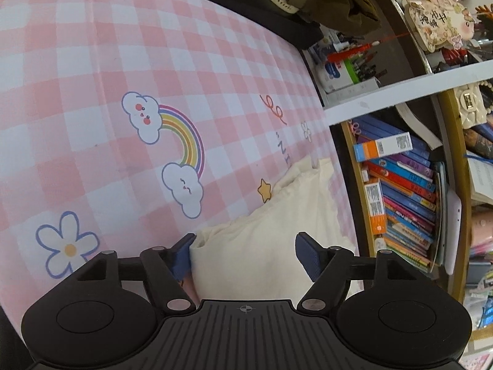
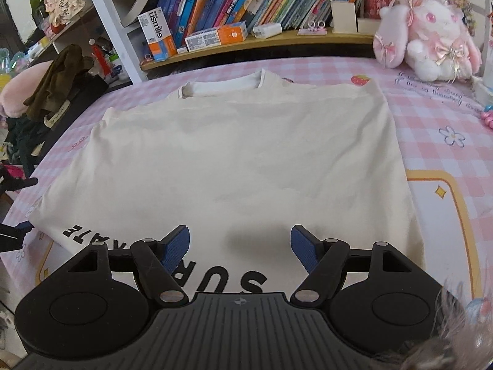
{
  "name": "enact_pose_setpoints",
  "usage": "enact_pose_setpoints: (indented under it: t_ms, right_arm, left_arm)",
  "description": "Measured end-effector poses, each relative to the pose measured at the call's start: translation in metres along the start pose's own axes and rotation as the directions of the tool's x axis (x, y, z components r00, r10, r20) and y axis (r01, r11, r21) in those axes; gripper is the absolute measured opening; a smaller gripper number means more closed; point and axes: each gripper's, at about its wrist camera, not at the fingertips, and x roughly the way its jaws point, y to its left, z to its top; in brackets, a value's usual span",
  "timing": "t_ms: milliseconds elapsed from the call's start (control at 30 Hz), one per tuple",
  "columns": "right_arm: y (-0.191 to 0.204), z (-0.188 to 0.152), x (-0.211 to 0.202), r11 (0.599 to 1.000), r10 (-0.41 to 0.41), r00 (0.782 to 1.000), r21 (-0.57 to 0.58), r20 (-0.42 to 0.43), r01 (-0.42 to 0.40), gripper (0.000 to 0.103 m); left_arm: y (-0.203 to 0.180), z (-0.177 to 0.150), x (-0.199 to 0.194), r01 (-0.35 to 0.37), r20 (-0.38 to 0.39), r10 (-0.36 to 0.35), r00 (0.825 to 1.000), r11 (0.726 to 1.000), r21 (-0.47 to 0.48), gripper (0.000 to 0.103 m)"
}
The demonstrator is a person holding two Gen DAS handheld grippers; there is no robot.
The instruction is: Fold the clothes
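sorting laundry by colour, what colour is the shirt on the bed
Cream shirt with black lettering; right wrist view shows it best.

1 cream shirt (image 2: pixel 228 160), 1 plush bunny (image 2: pixel 431 30), 2 grippers, left (image 1: pixel 245 254), right (image 2: pixel 240 246), 1 checked sheet (image 2: pixel 446 117)

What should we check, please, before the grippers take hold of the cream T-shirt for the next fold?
1. Left gripper open: ok, jaws spread at the cream T-shirt edge.
2. Right gripper open: ok, over the hem, nothing between its pads.
3. Shirt lies flat on the pink checked sheet: ok, only faint wrinkles.
4. Sleeves tucked in: cannot tell; none stick out.
5. Collar at the far end, hem print near: ok.
6. Plush rabbit apart from the shirt: ok.
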Motion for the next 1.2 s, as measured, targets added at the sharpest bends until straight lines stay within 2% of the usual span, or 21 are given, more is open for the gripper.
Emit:
enact_pose_setpoints:
  t_ms: [233, 467, 600, 733, 1000, 1100, 1167, 1200]
  right_arm:
    - [-0.002, 0.003, 0.006, 1.0, 0.017, 1.0, -0.025, -0.023, -0.017, 0.078]
    - [0.017, 0.008, 0.016, 0.998, 0.01, 0.999, -0.055, -0.035, -0.012, 0.078]
    - [0.045, 0.012, 0.024, 0.997, 0.016, 1.0, -0.08, -0.026, -0.018, 0.078]
    - [0.09, 0.017, 0.031, 0.987, 0.051, 0.998, -0.149, -0.03, -0.055, 0.079]
    - [0.179, 0.014, 0.056, 0.95, 0.107, 0.991, -0.287, -0.082, -0.126, 0.08]
    - [0.205, 0.01, 0.064, 0.934, 0.108, 0.989, -0.331, -0.098, -0.134, 0.08]
    - [0.222, 0.007, 0.069, 0.926, 0.112, 0.988, -0.35, -0.109, -0.144, 0.08]
    - [0.23, 0.006, 0.071, 0.919, 0.119, 0.986, -0.364, -0.116, -0.153, 0.08]
  left_arm:
    - [-0.001, 0.001, 0.0, -0.002, 0.016, 0.003, 1.0, 1.0, -0.018, 0.072]
    - [0.003, 0.008, -0.001, 0.038, -0.029, -0.039, 0.999, 0.999, -0.032, 0.072]
    - [0.007, 0.016, 0.0, 0.065, -0.08, -0.068, 0.994, 0.997, -0.037, 0.071]
    - [0.008, 0.028, 0.005, 0.076, -0.162, -0.079, 0.984, 0.997, -0.024, 0.068]
    - [0.012, 0.051, 0.014, 0.095, -0.32, -0.097, 0.942, 0.995, -0.022, 0.065]
    - [0.015, 0.057, 0.02, 0.079, -0.374, -0.084, 0.924, 0.996, -0.027, 0.046]
    - [0.018, 0.06, 0.026, 0.063, -0.415, -0.064, 0.908, 0.998, -0.016, 0.021]
    - [0.015, 0.061, 0.027, 0.077, -0.426, -0.066, 0.902, 0.997, 0.011, 0.016]
